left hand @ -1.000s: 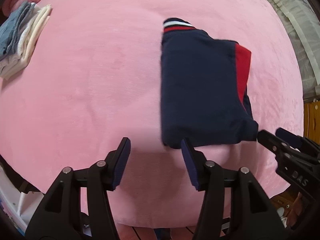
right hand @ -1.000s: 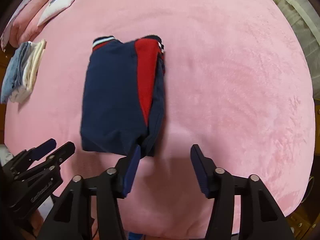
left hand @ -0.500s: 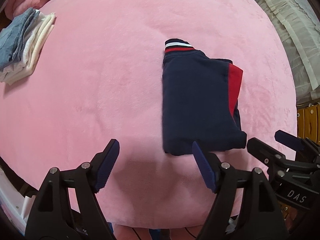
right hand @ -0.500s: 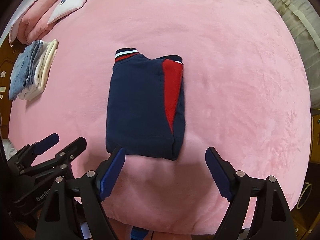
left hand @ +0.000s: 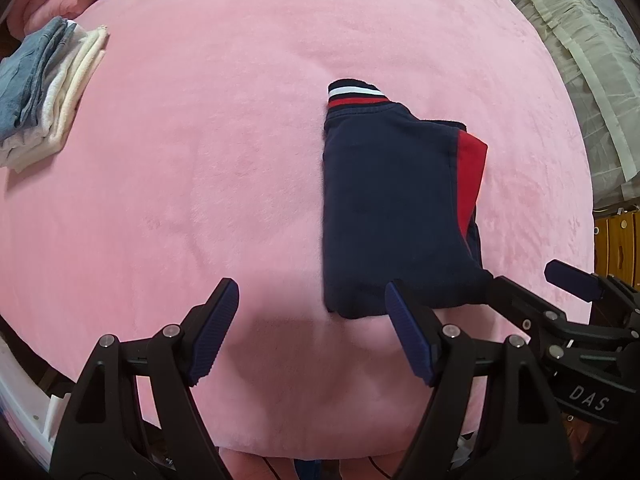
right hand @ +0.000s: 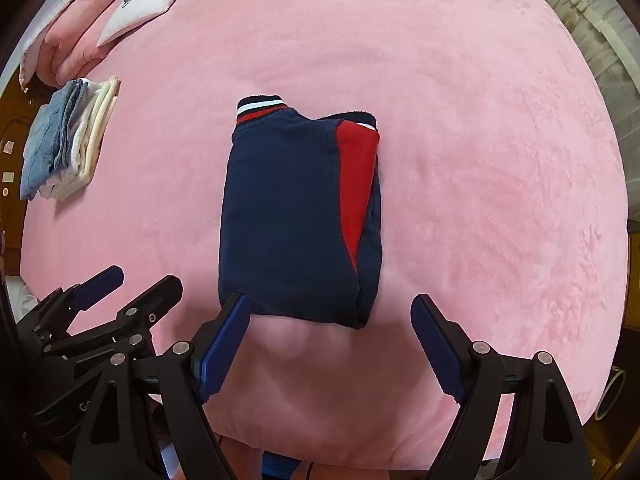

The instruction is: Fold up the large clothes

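**Both tongs off the folded top, fold looks done**

Nearest me: L gripper [left hand: 308,332] w/ black arms and blue ribbed pads, jaws wide apart, nothing between them. It hangs over bare pink plush bedspread [left hand: 200,200], just short of the bundle's near edge. R gripper [right hand: 330,340], same build, also spread wide and empty, sits beside it; its left pad looks close to the bundle's near-left corner, can't tell if touching.

Just ahead of both: navy sweatshirt with a red side panel and a red-white striped cuff [right hand: 296,216], folded into a compact rectangle, lying flat on the spread. From the L tongs it's ahead and to the right; from the R tongs, straight ahead, slightly left.

What changed: a sec ago both tongs were low and tight on the near edge, jaws narrower. Since then they've opened up and pulled back and up, so more bed shows round the garment. Bundle kept its shape after release. My read: this item's finished, next is prob moving it or fetching another.

Farther, ahead-left of both tongs: stack of folded denim and cream clothes [left hand: 44,92]. Beyond that, pink and white pillows [right hand: 100,28] at the far edge.
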